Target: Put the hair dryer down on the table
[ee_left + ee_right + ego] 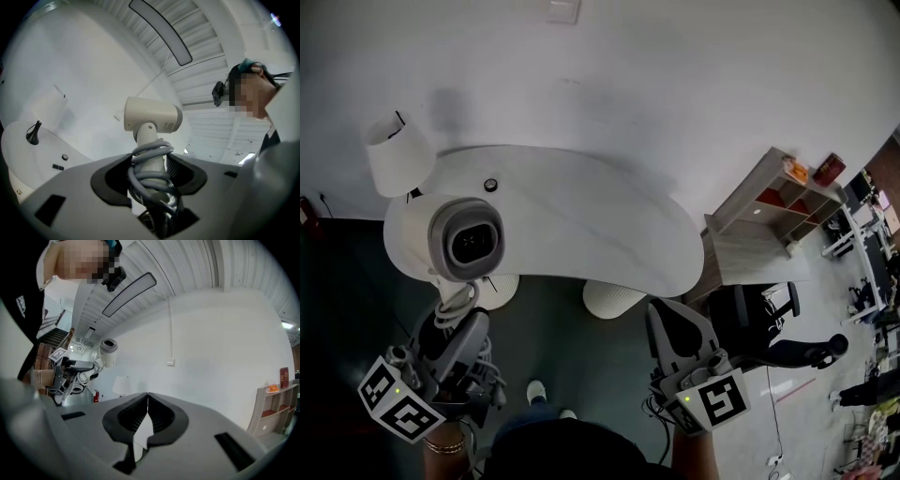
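- Head view: at the near left, the left tongs (455,328) grasp the dryer (467,241) by its handle. The dryer's round end is turned up at the camera.
- A grey cord (456,304) is coiled round the handle just above the tongs.
- The dryer shows over the near left end of the white curved counter (600,220). From this steep angle it seems held clear of the top, though I cannot be sure.
- A lamp (397,155) stands at the counter's far left, with a small dark knob (491,185) on the top just right of it.
- The right tongs (670,328) hang at the near right, in front of the counter's edge.
- A shelf (773,202) and a chair (769,323) stand to the right of the counter.
- Left gripper view: the jaws are clamped on the cord-wrapped handle (151,171). The dryer's head stands upright above them against the wall and ceiling.
- The counter lies low at the left here, apart from the dryer, and a small black cone (33,132) stands on it.
- Right gripper view: the right tongs are clenched, jaw against jaw, with nothing between them.
- At the far left the left tongs hold the dryer high. The lamp shows beyond, and the shelf stands at the right edge.
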A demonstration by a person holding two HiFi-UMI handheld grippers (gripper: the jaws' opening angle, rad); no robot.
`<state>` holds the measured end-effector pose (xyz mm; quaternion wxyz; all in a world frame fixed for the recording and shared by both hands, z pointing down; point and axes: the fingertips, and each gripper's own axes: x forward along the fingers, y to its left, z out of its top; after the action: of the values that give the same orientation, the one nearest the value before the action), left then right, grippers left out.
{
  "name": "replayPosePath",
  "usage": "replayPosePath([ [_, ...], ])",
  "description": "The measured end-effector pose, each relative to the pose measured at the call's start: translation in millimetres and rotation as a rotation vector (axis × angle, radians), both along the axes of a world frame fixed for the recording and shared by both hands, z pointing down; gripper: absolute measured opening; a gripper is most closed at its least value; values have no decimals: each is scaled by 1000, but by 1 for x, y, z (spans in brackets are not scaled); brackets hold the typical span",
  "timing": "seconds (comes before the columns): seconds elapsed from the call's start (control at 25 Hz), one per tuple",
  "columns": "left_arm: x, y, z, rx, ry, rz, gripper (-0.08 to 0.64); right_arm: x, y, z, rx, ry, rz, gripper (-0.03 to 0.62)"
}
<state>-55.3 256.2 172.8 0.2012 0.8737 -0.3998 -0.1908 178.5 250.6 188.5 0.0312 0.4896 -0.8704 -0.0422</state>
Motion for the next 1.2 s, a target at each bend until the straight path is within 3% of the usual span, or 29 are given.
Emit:
replayPosePath([
  [0.6,-42,-22,11,-16,-4,5,241,-44,-24,11,-19,8,0,18],
  [1.2,-56,-35,28,-50,20,17,241,-58,-32,25,-42,18,14,18],
])
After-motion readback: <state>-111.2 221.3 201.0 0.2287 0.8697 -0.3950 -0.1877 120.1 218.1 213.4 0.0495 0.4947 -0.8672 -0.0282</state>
